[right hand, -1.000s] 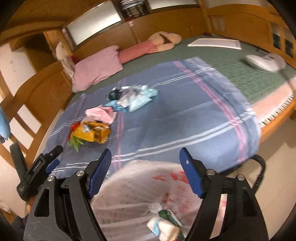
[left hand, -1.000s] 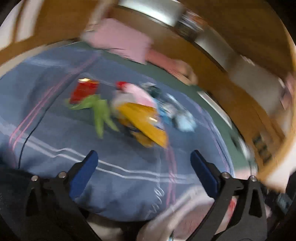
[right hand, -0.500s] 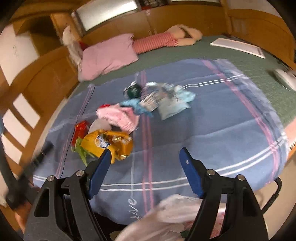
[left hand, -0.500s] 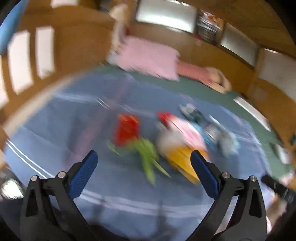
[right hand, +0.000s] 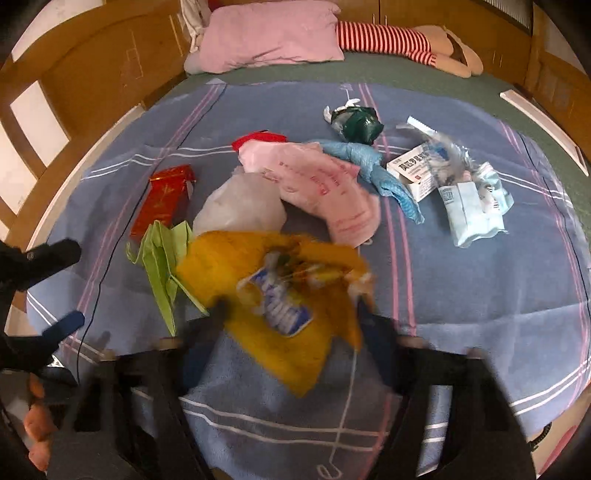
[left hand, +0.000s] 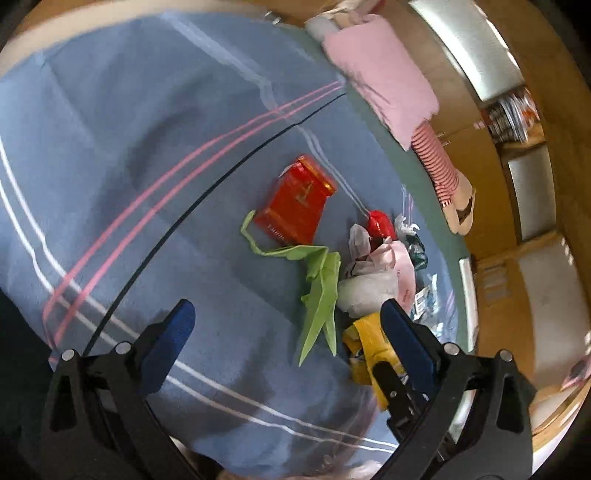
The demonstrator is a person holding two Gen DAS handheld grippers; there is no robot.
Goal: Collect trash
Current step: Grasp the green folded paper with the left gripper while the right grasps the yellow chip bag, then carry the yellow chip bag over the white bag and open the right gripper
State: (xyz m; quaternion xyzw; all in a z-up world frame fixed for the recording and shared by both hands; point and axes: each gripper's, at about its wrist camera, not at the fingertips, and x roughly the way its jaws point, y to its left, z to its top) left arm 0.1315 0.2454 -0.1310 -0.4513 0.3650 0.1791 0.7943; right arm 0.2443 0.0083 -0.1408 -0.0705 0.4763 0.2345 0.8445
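Note:
Trash lies in a pile on a blue striped blanket (right hand: 461,295). My right gripper (right hand: 291,310) is down over a yellow snack bag (right hand: 280,288), its jaws closing, with the crumpled, blurred bag bunched between the fingers. The same yellow snack bag (left hand: 360,339) shows at the right finger of my left gripper (left hand: 288,314). That gripper hangs open over bare blanket, short of a green folded paper (left hand: 321,291) and a red box (left hand: 295,206). Beyond the yellow bag sit a white bag (right hand: 240,203) and a pink plastic bag (right hand: 332,184).
Farther back lie a blue glove (right hand: 369,158), a dark green wrapper (right hand: 358,120), a white carton (right hand: 417,166) and light blue packets (right hand: 476,203). A pink pillow (right hand: 269,33) and a striped plush (right hand: 388,35) are at the bed's head. Wooden panels surround the bed.
Both grippers have come in closer to the pile. The right one has dropped onto the yellow bag and its jaws have narrowed. The white plastic sack has left the right view.

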